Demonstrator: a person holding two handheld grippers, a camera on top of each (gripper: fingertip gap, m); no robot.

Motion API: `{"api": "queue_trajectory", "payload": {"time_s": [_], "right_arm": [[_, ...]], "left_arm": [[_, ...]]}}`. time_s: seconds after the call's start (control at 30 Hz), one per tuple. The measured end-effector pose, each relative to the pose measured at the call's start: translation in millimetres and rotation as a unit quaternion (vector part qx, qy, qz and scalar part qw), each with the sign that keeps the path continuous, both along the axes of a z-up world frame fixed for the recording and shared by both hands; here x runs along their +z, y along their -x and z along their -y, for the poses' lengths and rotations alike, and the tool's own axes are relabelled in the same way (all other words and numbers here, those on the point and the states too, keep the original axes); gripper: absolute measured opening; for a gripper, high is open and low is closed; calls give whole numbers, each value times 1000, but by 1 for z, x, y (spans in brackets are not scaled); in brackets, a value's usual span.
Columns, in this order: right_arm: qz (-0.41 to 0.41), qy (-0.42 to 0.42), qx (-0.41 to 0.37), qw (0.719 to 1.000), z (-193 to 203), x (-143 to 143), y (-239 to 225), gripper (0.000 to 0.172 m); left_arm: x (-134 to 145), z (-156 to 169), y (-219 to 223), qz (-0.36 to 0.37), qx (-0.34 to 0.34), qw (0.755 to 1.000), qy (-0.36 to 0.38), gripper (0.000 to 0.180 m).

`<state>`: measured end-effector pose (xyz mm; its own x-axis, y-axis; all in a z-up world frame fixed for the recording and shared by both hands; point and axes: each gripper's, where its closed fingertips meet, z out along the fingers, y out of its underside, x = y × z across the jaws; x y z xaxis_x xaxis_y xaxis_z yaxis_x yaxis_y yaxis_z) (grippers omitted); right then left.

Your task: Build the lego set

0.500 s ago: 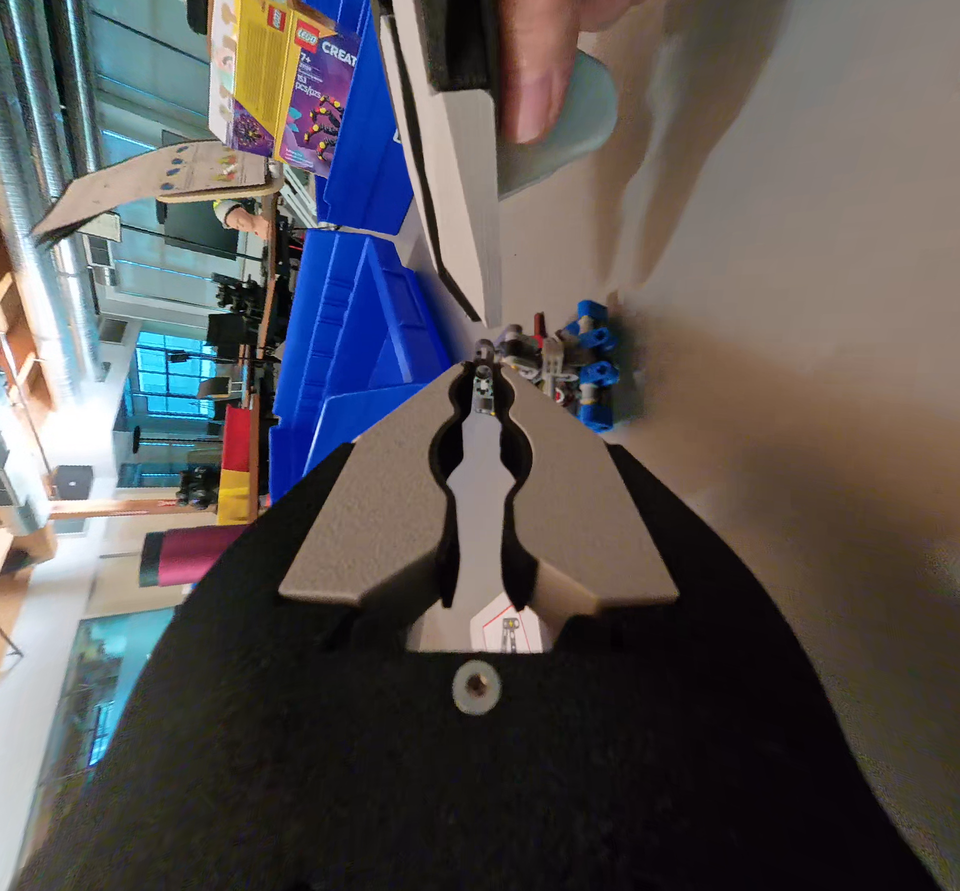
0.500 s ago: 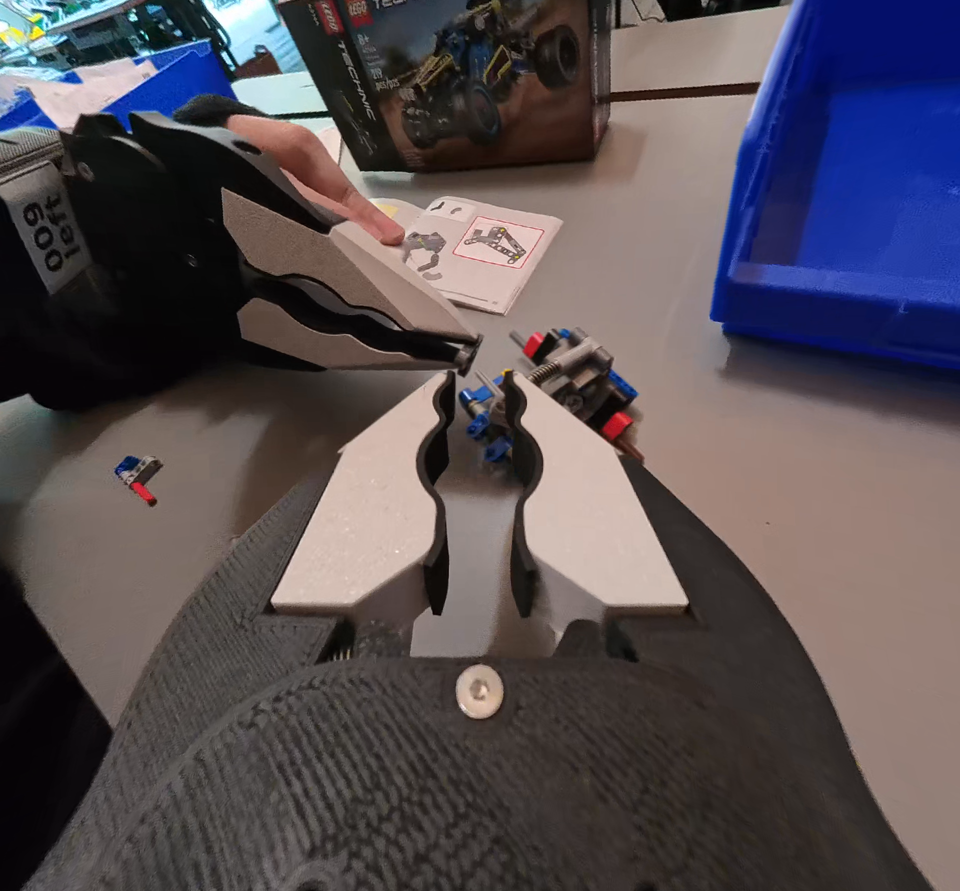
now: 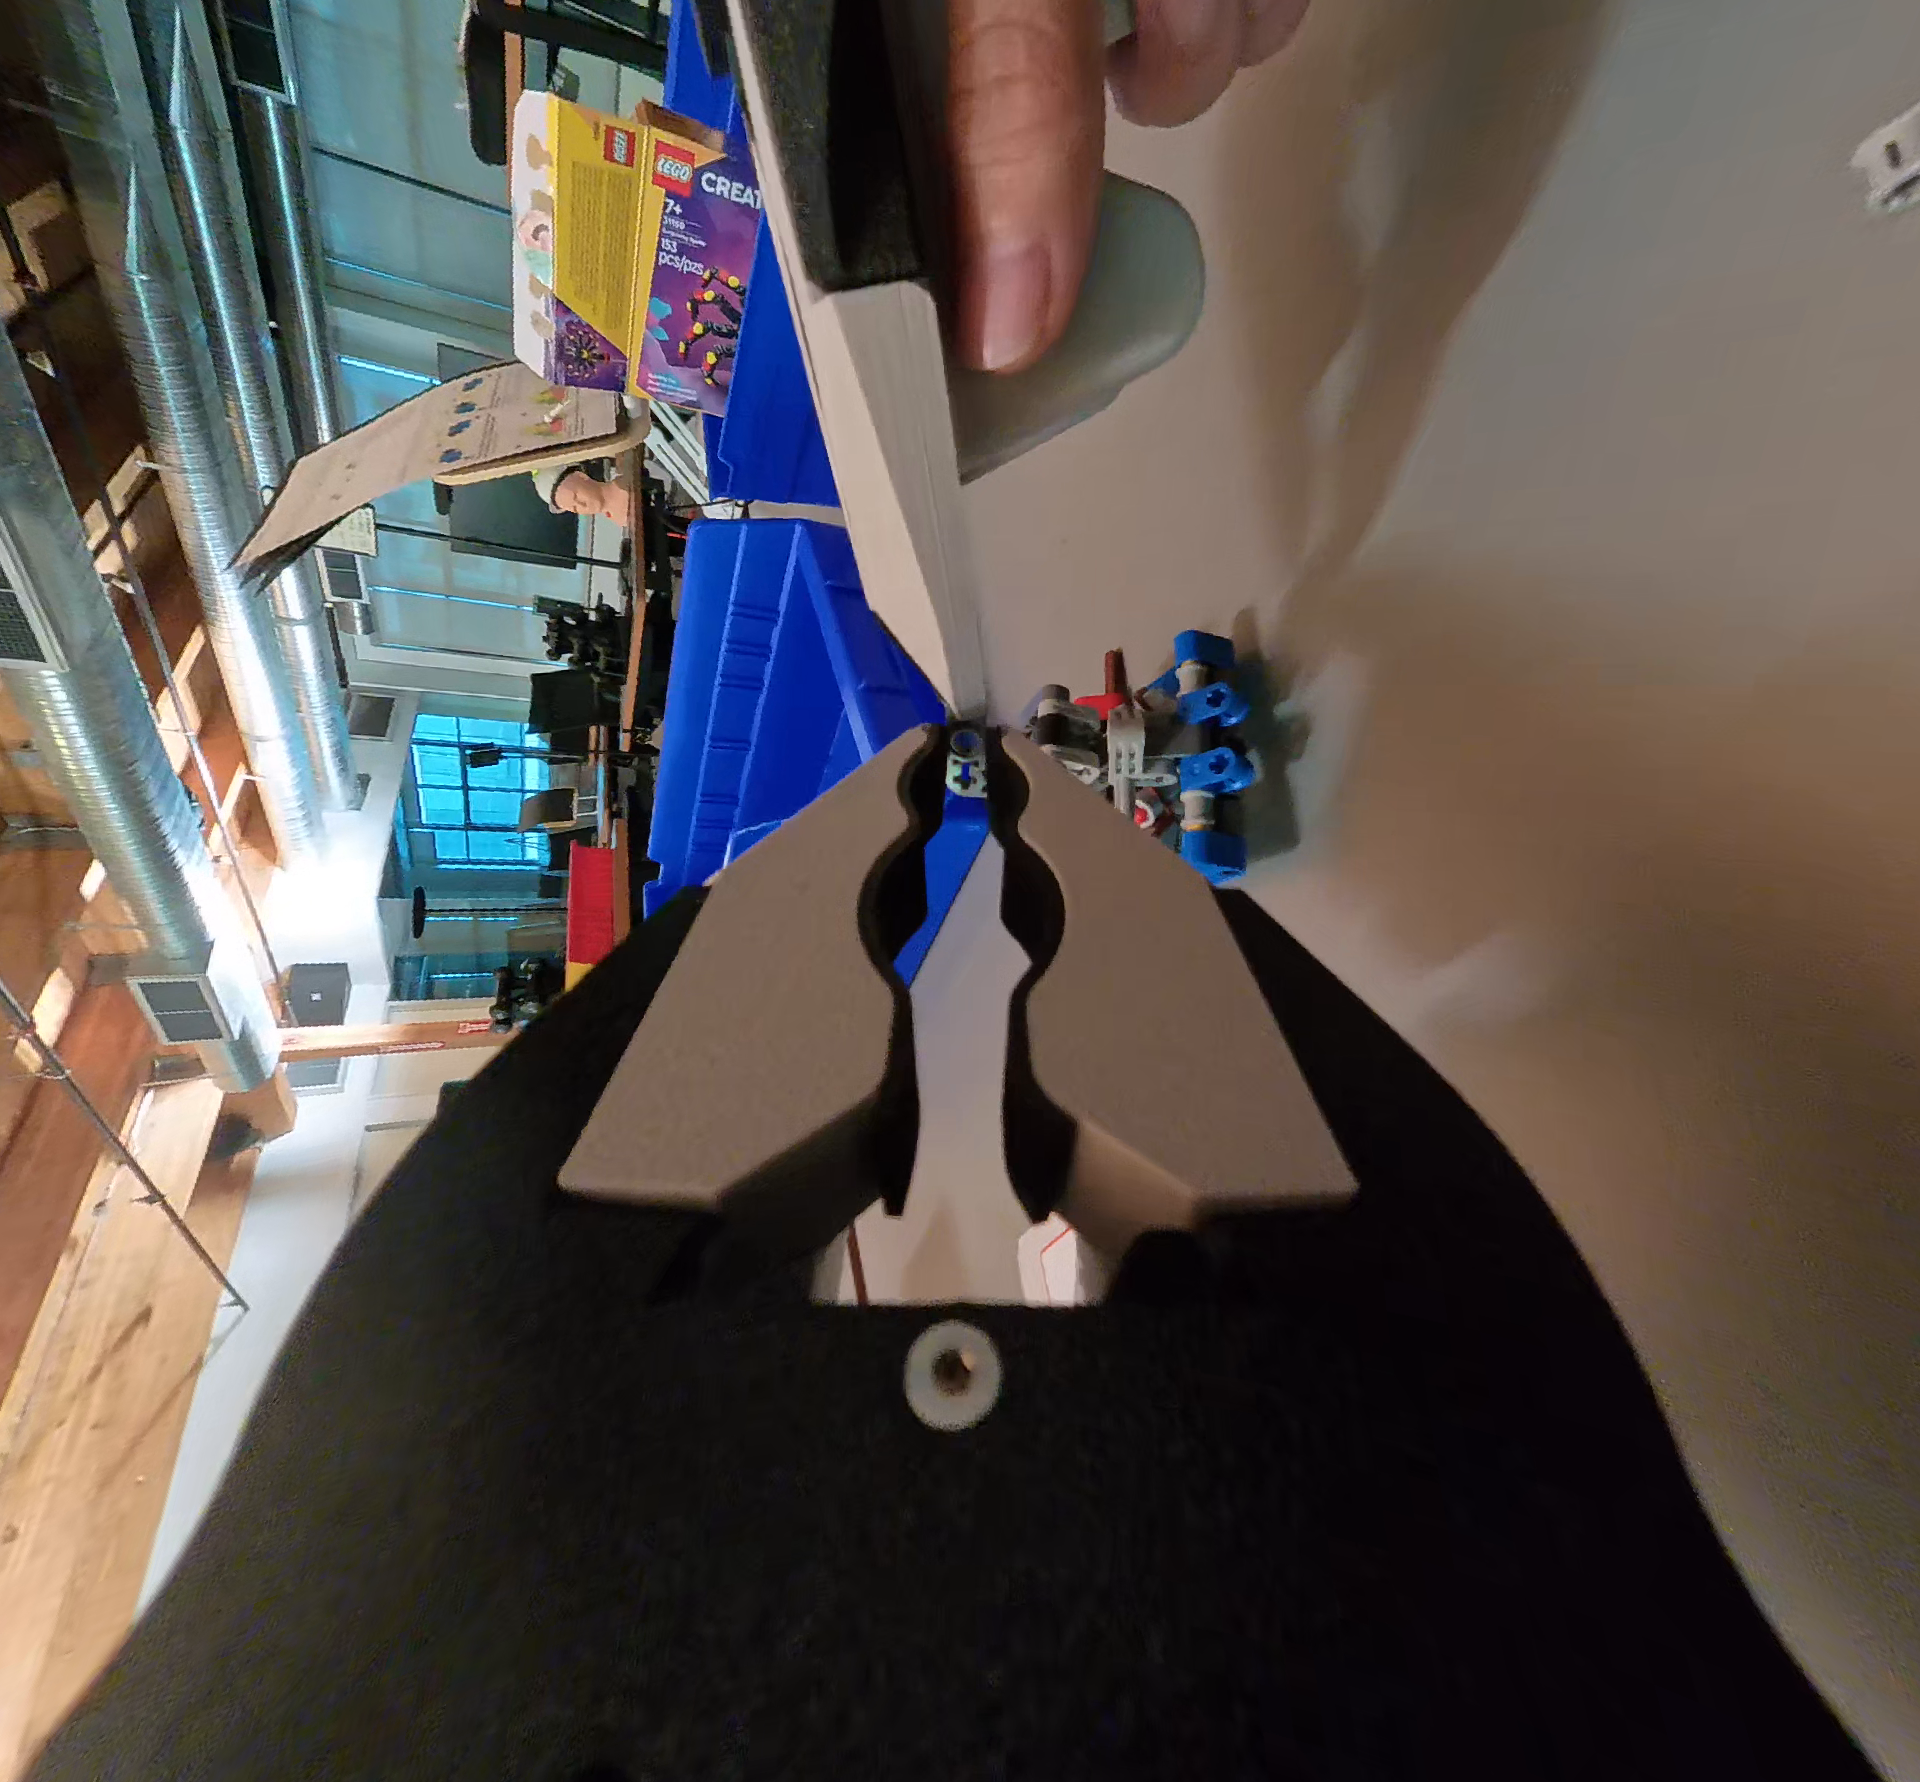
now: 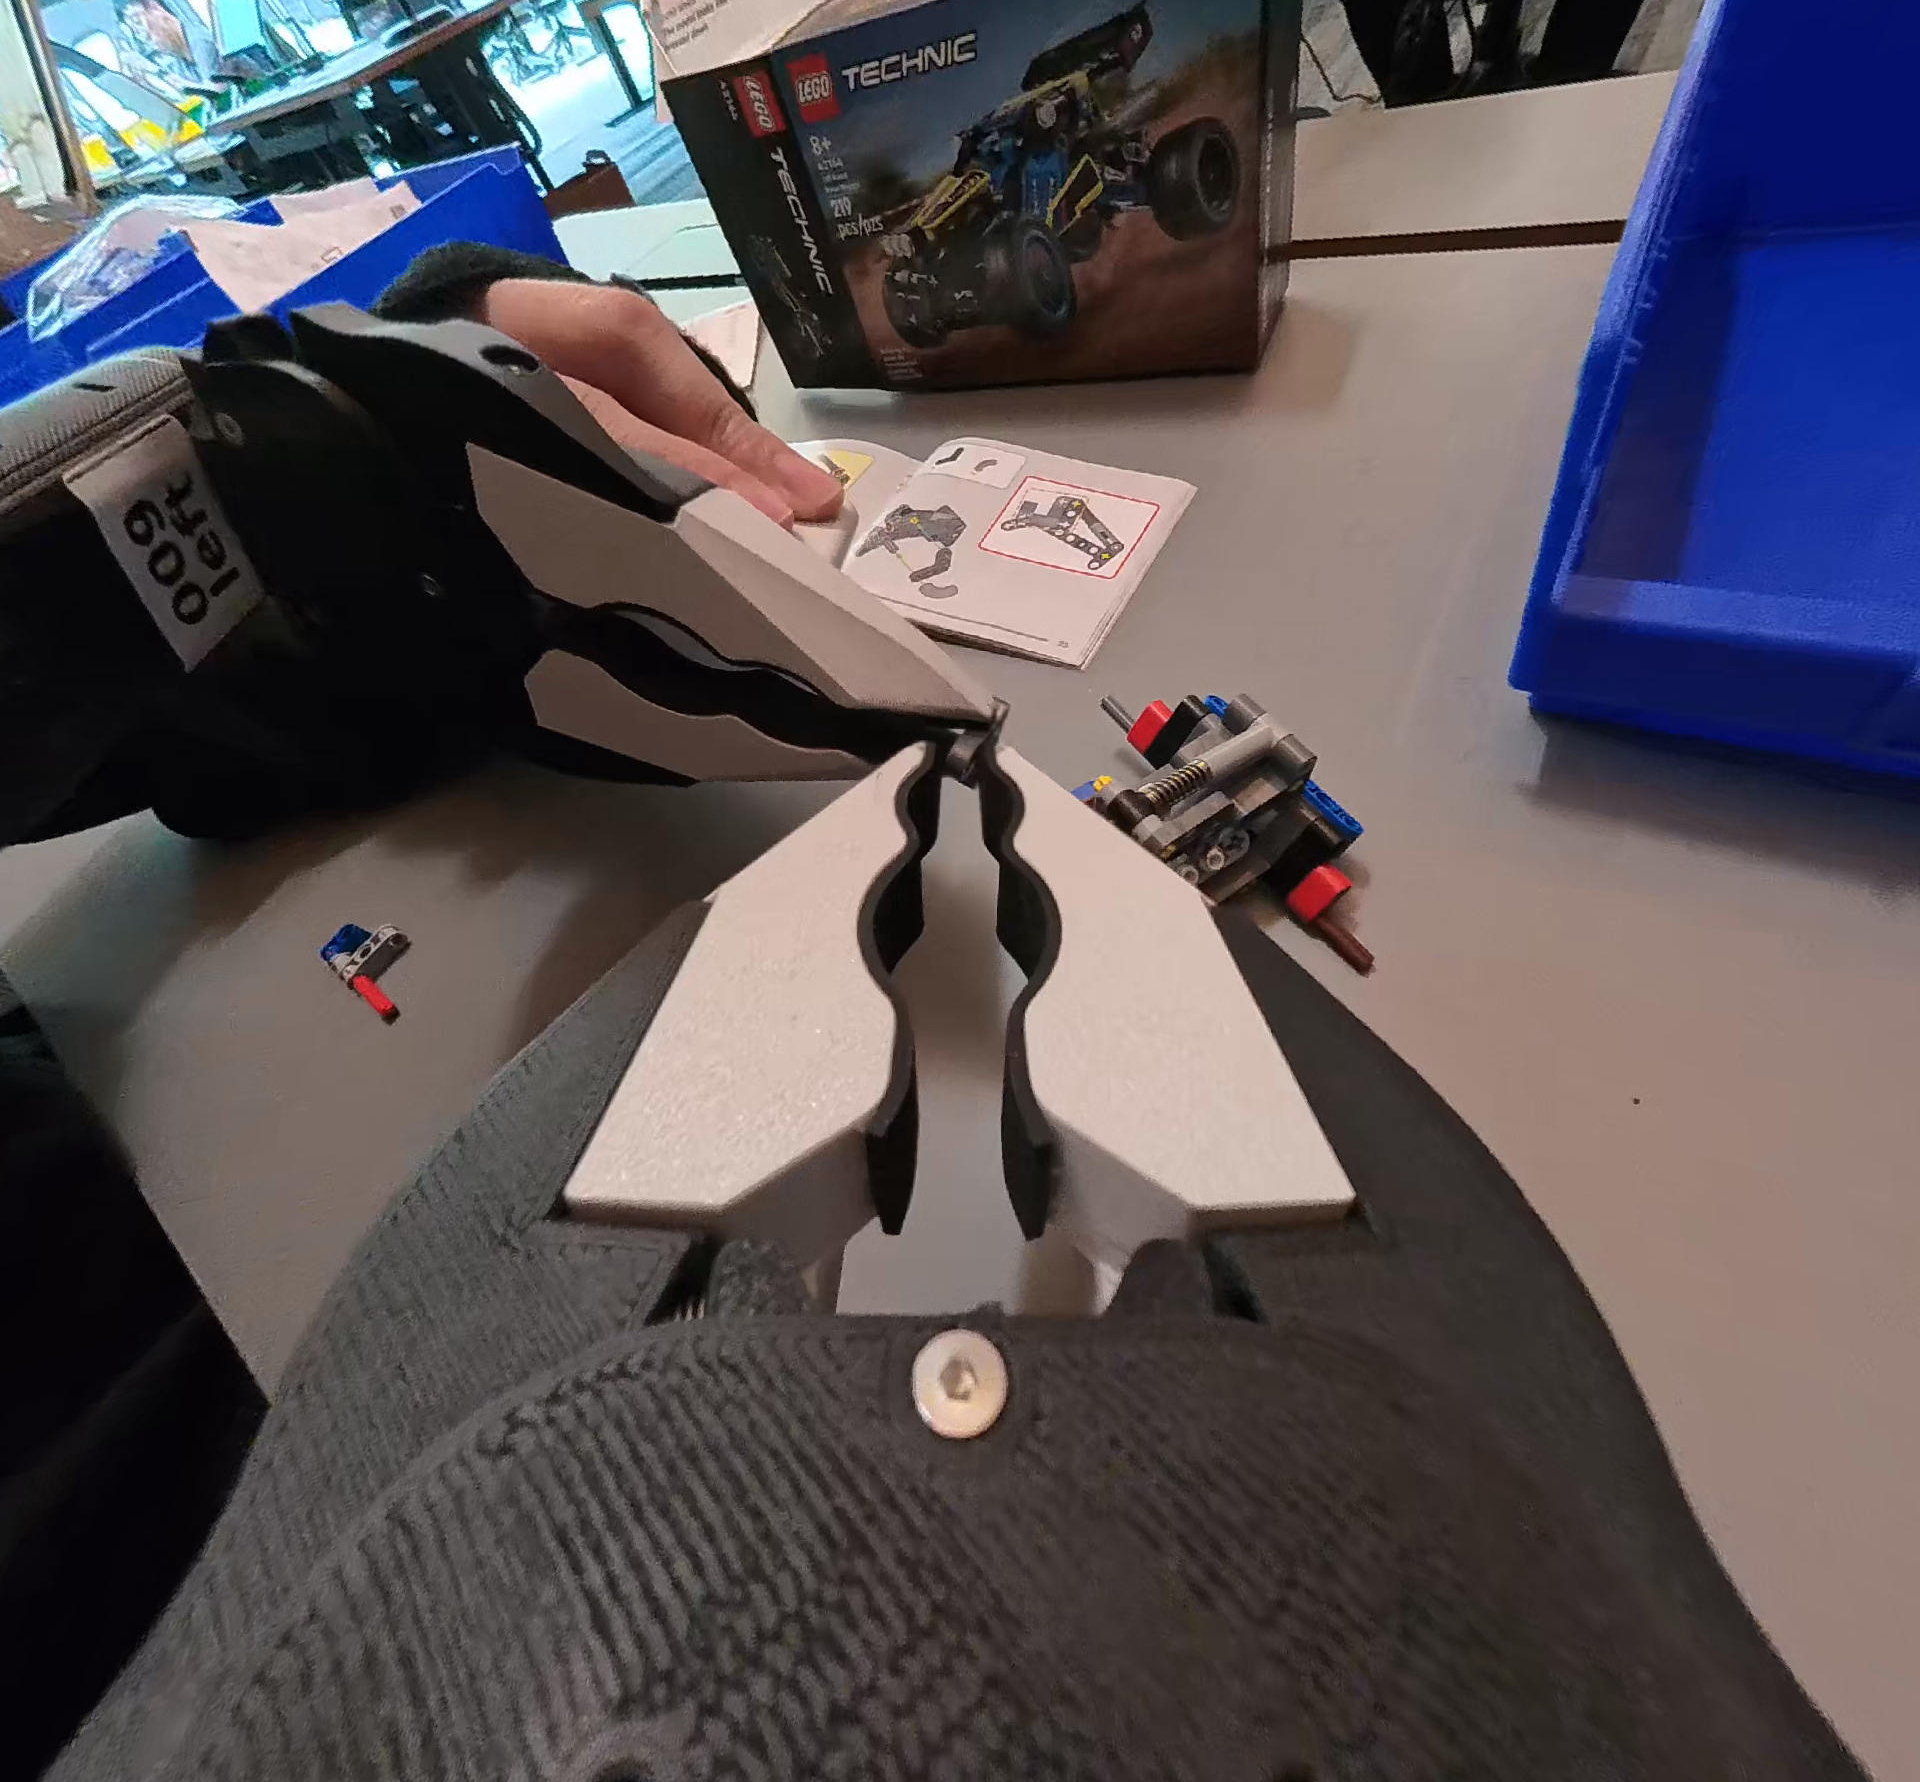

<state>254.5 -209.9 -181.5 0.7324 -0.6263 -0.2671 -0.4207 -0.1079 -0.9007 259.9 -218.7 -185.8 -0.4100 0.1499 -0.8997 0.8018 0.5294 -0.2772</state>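
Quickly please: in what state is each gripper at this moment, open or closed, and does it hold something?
Left gripper: closed on a small grey toy-brick piece.
Right gripper: closed on the same small grey piece, tip to tip with the left one.

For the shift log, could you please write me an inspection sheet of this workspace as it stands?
Surface: grey table, nothing spilled.
Job's things: small grey piece pinched at the fingertips of both grippers, above the table; brick assembly with spring, red and blue parts, lying just right of them.
Clutter: open booklet; buggy box behind it; small blue-red piece lying apart at left; blue bin at right.
Grippers: left gripper and right gripper meet tip to tip, both fingers closed on the piece.
Cables: nothing seen on the table.
Surroundings: more blue bins, a yellow-purple box, desks and windows beyond.
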Motion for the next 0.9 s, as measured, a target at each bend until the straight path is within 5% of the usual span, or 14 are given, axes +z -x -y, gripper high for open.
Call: {"api": "queue_trajectory", "payload": {"time_s": [0.9], "right_arm": [[-33, -52, 19, 998, -5, 1, 3, 1]], "left_arm": [[5, 0, 12, -25, -54, 998, 24, 4]]}}
